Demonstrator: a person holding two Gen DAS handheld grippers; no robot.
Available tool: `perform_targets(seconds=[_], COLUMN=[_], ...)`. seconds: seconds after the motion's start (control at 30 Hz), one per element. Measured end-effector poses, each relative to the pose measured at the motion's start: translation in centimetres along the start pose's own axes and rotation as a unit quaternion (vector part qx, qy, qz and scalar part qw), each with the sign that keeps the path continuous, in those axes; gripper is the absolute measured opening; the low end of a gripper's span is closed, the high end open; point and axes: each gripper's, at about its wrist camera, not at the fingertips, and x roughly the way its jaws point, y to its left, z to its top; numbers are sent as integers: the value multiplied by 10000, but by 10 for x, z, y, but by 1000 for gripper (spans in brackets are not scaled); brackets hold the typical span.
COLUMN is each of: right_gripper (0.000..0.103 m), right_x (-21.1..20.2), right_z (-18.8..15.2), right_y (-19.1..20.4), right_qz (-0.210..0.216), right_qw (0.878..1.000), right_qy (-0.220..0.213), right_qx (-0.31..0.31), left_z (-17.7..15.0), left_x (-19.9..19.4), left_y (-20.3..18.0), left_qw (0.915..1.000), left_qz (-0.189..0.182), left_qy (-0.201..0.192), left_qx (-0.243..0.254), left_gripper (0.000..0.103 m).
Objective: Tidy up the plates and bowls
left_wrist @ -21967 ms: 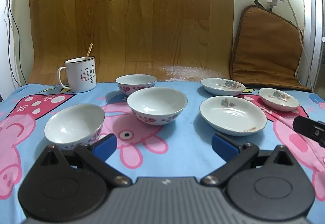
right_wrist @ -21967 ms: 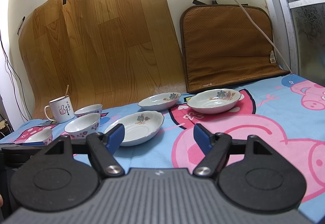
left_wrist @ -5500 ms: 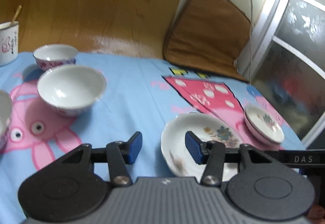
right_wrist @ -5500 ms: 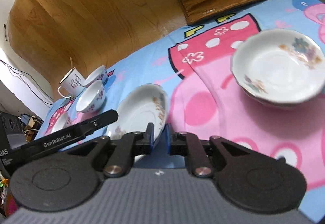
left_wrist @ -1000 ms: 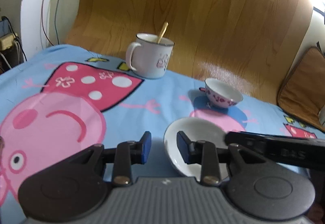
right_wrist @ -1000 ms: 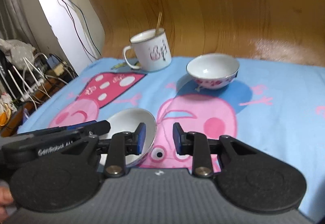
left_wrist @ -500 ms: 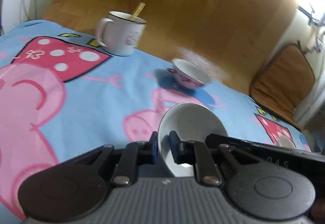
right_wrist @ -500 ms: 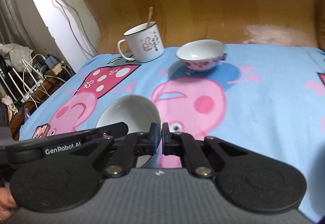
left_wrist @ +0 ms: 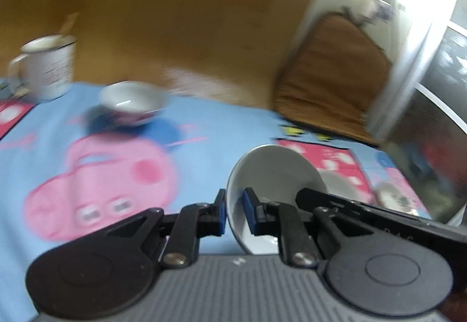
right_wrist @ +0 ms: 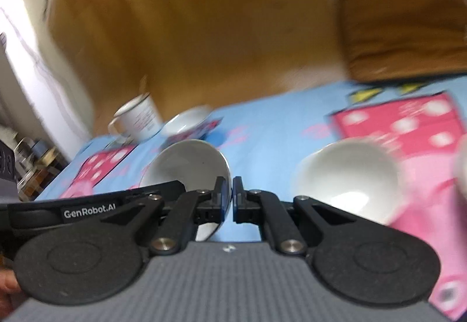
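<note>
Held bowl (left_wrist: pixel 274 176): plain white glazed ceramic, deep and round, thin-rimmed, at lower centre of both wrist views, tilted on edge and lifted off the surface (left_wrist: pixel 204 147). Left tongs (left_wrist: pixel 235 212) clamped on its near rim, one blue pad inside, one outside; right tongs (right_wrist: pixel 232 199) clamped on the opposite rim; the paired grip probably steadies a smooth, slippery wall. Second bowl (right_wrist: pixel 347 173): white, glossy, open side up, at right of the right view, judged the likely nesting place. Small bowl (left_wrist: pixel 131 101): white with dark red patterned band, upper left, beside the mug (left_wrist: pixel 46 66), white enamel with dark rim. Small plate (left_wrist: pixel 394 199), flowered, lower right. Surface covered in soft blue cartoon-pig cloth; brown cushion (left_wrist: pixel 329 68) against the back.
</note>
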Motion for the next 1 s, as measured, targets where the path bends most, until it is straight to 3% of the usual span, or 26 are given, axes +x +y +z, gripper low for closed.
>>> perform_targets(seconds=[0.17,0.37,0.53,0.6,0.63,0.7,1.0], right_gripper=[7,8,14,17,19,23,23], right_x=[-29,-27,-32,-33,-33,-34,-45], right_z=[3,-1,-6,-4,-4,-3,-3], right_y=[-38,-65,-69,-70,-71,-74,-60], right_qz=[-597,-925,-1136,-1160,-1165,-1176,-1060], right_qw=[9971,9940,9904,9895,9892,9887,9887], right_qy=[-463,-520,-764,-843,-868,-910,-1058], right_qx=[113,271,184,157,176,207,105], left_z=[10,6,7,8,9,11,13], left_x=[35,70,74,70,67,63,44], left_y=[-51,-78,-86,-88,-88,-85,-65], left_qw=[9986,9974,9972,9971,9969,9970,9985], left_qz=[-398,-314,-297,-170,-58,-13,130], left_qy=[91,287,278,133,40,-23,-150], left_qx=[341,576,633,724,779,769,518], left_gripper=[15,21,29,45,47,47,47])
